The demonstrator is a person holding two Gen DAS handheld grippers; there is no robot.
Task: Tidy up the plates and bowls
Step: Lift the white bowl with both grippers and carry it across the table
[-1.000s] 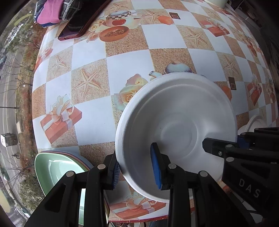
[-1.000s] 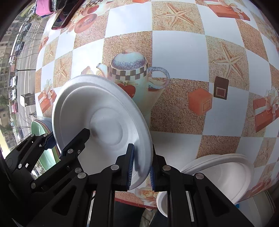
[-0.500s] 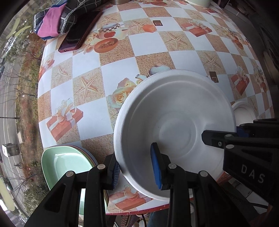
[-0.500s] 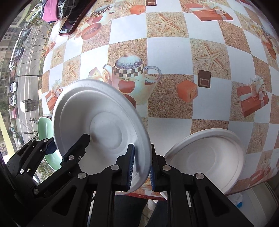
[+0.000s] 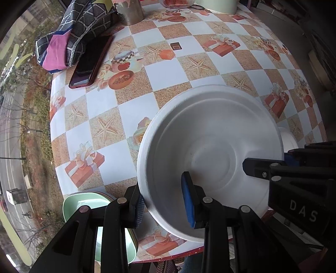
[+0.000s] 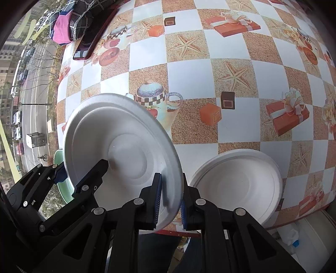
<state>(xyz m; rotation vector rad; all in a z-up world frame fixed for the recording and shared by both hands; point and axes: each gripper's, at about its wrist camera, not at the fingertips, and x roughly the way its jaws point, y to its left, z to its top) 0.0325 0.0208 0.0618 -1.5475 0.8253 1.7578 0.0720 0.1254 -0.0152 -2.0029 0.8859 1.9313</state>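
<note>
Pinching bowl (image 6: 126, 151) rim | right claw (image 6: 170, 201) (left claw (image 5: 166, 206) too)

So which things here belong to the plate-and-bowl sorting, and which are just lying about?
Part of the job:
- white bowl, held by left gripper and right gripper
- second white bowl
- green dishes

Lying about:
- phone
- checked cloth
- metal cup
- patterned tablecloth
</note>
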